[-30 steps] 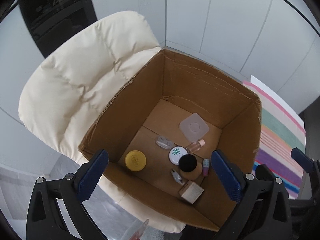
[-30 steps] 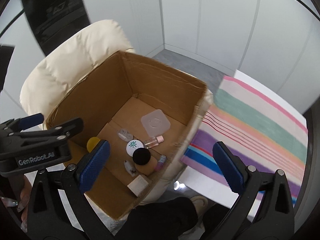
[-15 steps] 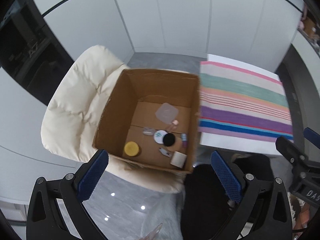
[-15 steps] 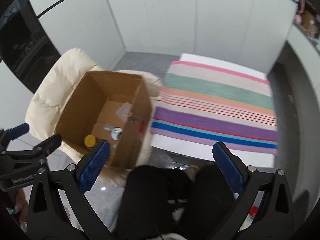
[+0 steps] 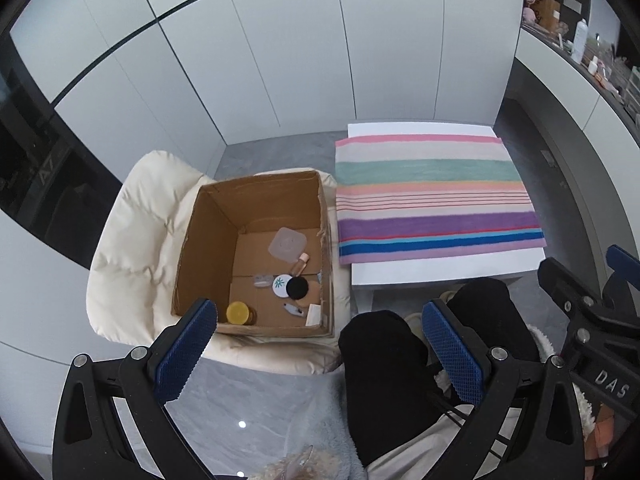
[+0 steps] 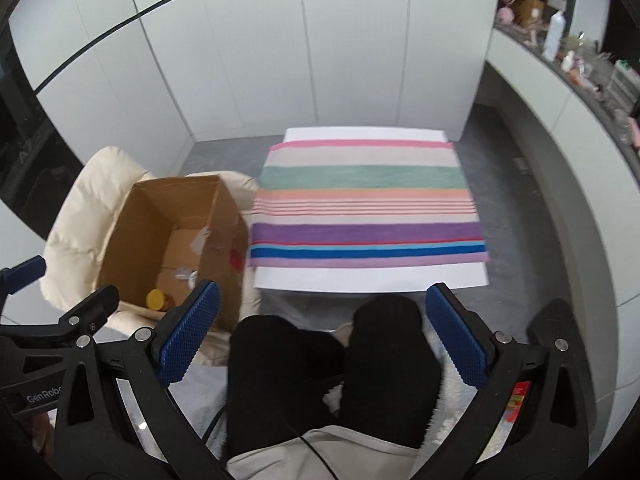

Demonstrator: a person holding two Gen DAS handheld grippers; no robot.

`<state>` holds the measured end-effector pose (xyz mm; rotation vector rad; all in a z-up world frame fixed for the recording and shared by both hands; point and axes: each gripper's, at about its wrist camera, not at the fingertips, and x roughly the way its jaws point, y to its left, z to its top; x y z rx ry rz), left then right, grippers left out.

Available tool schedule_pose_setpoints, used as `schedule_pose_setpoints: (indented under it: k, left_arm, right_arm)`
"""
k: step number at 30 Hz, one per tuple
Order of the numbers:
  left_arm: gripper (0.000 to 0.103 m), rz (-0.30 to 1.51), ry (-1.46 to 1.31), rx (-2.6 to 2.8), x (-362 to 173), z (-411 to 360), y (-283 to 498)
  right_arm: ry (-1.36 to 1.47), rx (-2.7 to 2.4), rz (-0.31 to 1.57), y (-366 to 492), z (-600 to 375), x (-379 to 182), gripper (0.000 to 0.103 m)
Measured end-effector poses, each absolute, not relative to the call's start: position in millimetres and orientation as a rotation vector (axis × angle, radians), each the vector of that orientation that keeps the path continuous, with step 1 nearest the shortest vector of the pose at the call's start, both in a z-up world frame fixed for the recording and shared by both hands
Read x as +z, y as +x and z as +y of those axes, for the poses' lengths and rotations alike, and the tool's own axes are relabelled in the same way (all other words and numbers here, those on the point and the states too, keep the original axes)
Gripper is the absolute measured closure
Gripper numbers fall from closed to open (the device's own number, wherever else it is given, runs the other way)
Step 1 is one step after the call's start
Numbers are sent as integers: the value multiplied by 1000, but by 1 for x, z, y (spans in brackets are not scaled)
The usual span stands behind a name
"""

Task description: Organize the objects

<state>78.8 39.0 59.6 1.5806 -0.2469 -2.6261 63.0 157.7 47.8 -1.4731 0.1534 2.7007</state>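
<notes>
Since I pulled both cameras back, the cardboard box (image 5: pixel 256 256) sits small at centre left on the cream chair (image 5: pixel 132 248), its yellow jar (image 5: pixel 238 312) and round compact (image 5: pixel 282 285) inside. My left gripper (image 5: pixel 320 350) and right gripper (image 6: pixel 322 334) both hang spread and empty. At centre right, the striped towel (image 6: pixel 366 208) lies bare on the white tabletop (image 6: pixel 372 278), just beside the box.

From my right tool's view, the brown cardboard box (image 6: pixel 172 236) wall hides most of the small items inside. The cluttered shelf (image 6: pixel 580 60) at top right is too blurred to identify. My knees (image 6: pixel 328 360) cover the floor below.
</notes>
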Motion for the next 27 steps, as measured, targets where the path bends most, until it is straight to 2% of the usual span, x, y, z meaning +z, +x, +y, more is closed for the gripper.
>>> schedule_pose_setpoints:
  k: [4, 27]
  left_arm:
    - [0, -208, 1590, -2630, 62, 42, 80]
    - [0, -239, 1584, -2599, 57, 49, 84]
  right_arm:
    - [-1484, 2722, 144, 68, 159, 50, 0]
    - [-1490, 2740, 158, 72, 157, 44, 0]
